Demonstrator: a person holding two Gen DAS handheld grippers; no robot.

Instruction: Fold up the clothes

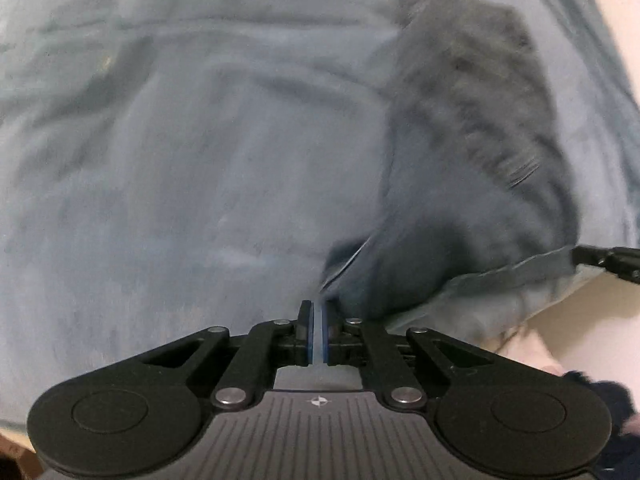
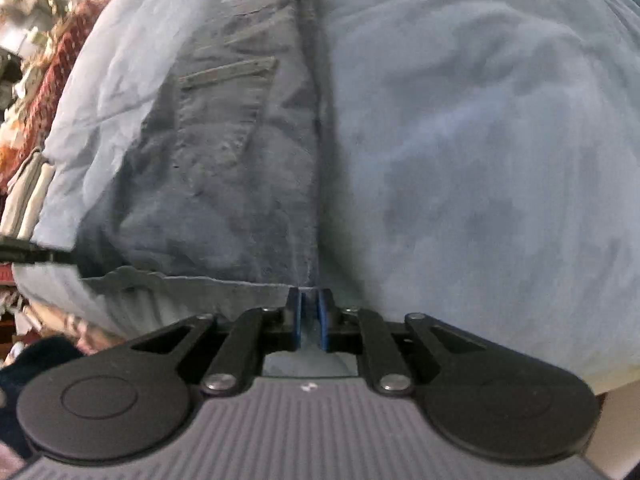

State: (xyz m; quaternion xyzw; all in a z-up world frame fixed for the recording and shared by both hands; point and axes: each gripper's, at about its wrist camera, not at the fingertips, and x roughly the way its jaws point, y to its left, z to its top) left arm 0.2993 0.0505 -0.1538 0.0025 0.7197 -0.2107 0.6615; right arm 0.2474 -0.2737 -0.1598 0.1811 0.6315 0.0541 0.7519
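Observation:
A grey-blue garment (image 1: 460, 140) with a pocket slit and a long seam (image 2: 224, 160) lies on a pale blue sheet (image 2: 480, 160). My left gripper (image 1: 318, 312) is shut, with a thin sliver of cloth between its pads where the garment's blurred near corner runs down to them. In the right wrist view its tip (image 2: 66, 258) meets the garment's lower left corner. My right gripper (image 2: 310, 312) is shut on the hem at the foot of the seam, and cloth fills the gap between its pads. Its dark tip (image 1: 580, 256) shows at the hem's far end.
The sheet (image 1: 160, 160) spreads wide to the left of the garment. In the right wrist view, red patterned cloth (image 2: 60, 68) and stacked pale cloths (image 2: 28, 196) crowd the left edge. A dark fuzzy item (image 1: 612, 400) lies by a cream surface (image 1: 592, 340).

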